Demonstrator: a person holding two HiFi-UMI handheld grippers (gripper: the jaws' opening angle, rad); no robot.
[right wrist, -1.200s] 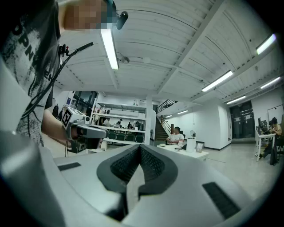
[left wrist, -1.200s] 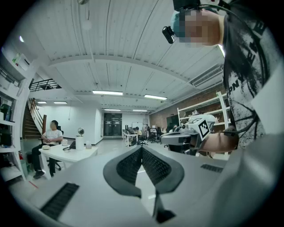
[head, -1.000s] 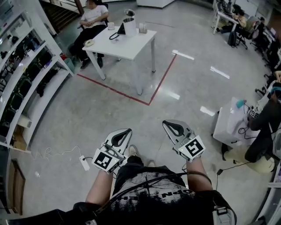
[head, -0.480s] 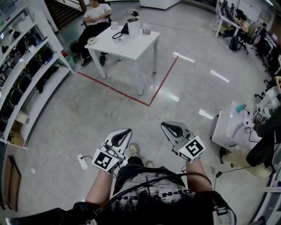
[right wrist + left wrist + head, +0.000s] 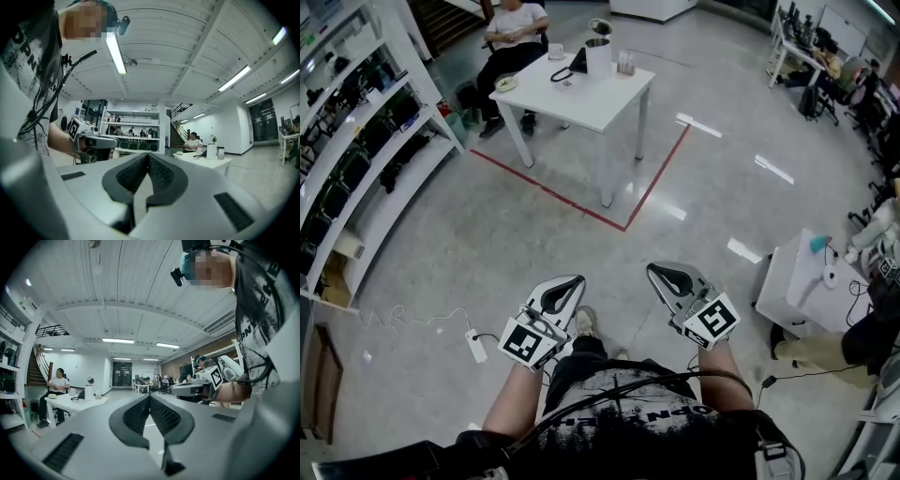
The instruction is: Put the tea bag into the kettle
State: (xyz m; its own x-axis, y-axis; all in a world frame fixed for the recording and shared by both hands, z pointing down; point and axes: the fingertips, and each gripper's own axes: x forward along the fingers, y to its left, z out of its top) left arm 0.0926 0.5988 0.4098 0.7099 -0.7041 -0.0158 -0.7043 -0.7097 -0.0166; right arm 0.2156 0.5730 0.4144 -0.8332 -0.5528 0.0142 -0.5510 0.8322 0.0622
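A white table [image 5: 581, 89] stands far ahead across the floor. On it is the pale kettle [image 5: 598, 54] with its lid up, next to a dark object and a small container [image 5: 626, 64]. The kettle [image 5: 89, 391] also shows small in the left gripper view, and the kettle [image 5: 212, 150] in the right gripper view. No tea bag can be made out at this distance. My left gripper [image 5: 572, 280] and right gripper [image 5: 657, 269] are held low in front of my body. Both are shut with nothing between the jaws.
A person [image 5: 514, 28] sits behind the table. Shelving [image 5: 356, 141] lines the left wall. Red floor tape [image 5: 581, 202] marks the table's area. A power strip [image 5: 475, 345] with its cord lies on the floor at the left. A small white table [image 5: 806, 281] stands at the right.
The table and kettle have shifted right and slightly nearer in the head view. Both grippers keep their pose and stay shut.
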